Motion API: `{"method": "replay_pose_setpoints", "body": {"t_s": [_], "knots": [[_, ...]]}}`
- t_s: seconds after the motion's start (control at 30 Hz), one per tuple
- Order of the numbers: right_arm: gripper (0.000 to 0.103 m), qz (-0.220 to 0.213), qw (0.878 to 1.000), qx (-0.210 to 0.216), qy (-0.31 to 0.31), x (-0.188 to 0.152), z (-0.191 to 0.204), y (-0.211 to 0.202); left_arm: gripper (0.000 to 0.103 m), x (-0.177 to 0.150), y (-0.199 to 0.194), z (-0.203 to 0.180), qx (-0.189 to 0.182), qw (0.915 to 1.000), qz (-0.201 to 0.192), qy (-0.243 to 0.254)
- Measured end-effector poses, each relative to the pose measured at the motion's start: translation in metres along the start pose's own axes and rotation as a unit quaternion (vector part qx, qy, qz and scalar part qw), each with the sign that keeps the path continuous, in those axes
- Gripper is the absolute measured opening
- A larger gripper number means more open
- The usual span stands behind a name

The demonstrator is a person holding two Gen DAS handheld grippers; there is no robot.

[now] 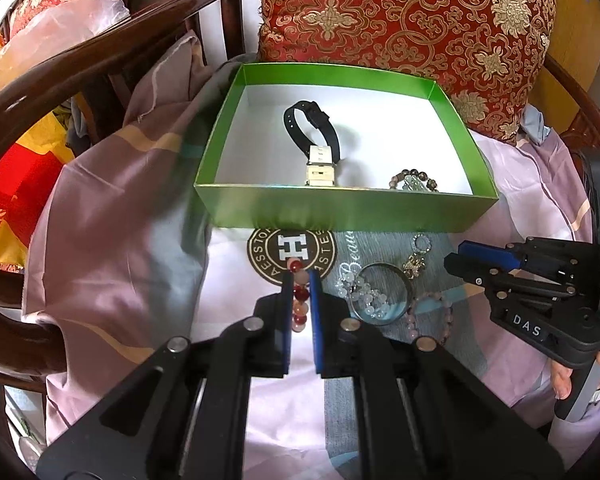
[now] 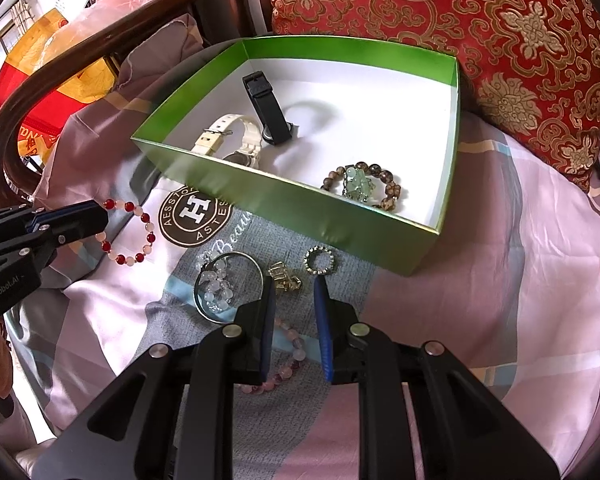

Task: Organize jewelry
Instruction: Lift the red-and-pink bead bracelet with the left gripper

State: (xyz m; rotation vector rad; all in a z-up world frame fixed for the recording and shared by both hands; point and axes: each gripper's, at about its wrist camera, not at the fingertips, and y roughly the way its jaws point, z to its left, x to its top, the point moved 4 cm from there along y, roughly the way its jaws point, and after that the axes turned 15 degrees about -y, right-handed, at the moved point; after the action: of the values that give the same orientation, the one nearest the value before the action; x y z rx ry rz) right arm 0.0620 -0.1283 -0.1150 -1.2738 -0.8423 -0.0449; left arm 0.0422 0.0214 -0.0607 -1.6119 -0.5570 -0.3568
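My left gripper (image 1: 301,276) is shut on a red-and-white bead bracelet (image 2: 128,232), which hangs from its tips just above the bedsheet, in front of the green box (image 1: 340,208). The box holds a black watch (image 2: 270,108), a white watch (image 2: 236,136) and a brown bead bracelet (image 2: 360,184). My right gripper (image 2: 295,280) hovers narrowly open with nothing between its fingers. Just past its tips lie a gold clip (image 2: 286,278) and a rhinestone ring (image 2: 320,262). A silver bangle (image 2: 228,286) with clear beads lies to its left. A pink bead bracelet (image 2: 288,352) lies under it.
A red-and-gold cushion (image 1: 412,20) leans behind the box. A dark wooden chair arm (image 1: 80,60) curves along the left. Red and yellow bags (image 1: 16,184) sit beyond it. The patterned sheet (image 2: 500,300) is bare to the right of the box.
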Motion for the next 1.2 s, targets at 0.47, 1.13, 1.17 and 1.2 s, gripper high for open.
{"method": "replay_pose_setpoints", "body": {"t_s": [0.47,1.13,1.17,1.2], "knots": [[0.020,0.003,1.000,-0.001,-0.002,0.0000,-0.0001,0.0020,0.007,-0.0021,0.0042,-0.0004,0.000,1.0000,0.005,0.000],[0.020,0.005,1.000,0.000,-0.003,-0.0015,0.0000,0.0043,0.007,-0.0056,0.0098,-0.0014,-0.001,0.9999,0.011,0.003],[0.020,0.004,1.000,0.000,-0.002,-0.0015,0.0000,0.0043,0.007,-0.0056,0.0097,-0.0014,-0.001,0.9999,0.011,0.002],[0.020,0.004,1.000,0.000,-0.002,-0.0017,0.0000,0.0043,0.007,-0.0059,0.0095,-0.0016,-0.002,0.9999,0.011,0.002]]}}
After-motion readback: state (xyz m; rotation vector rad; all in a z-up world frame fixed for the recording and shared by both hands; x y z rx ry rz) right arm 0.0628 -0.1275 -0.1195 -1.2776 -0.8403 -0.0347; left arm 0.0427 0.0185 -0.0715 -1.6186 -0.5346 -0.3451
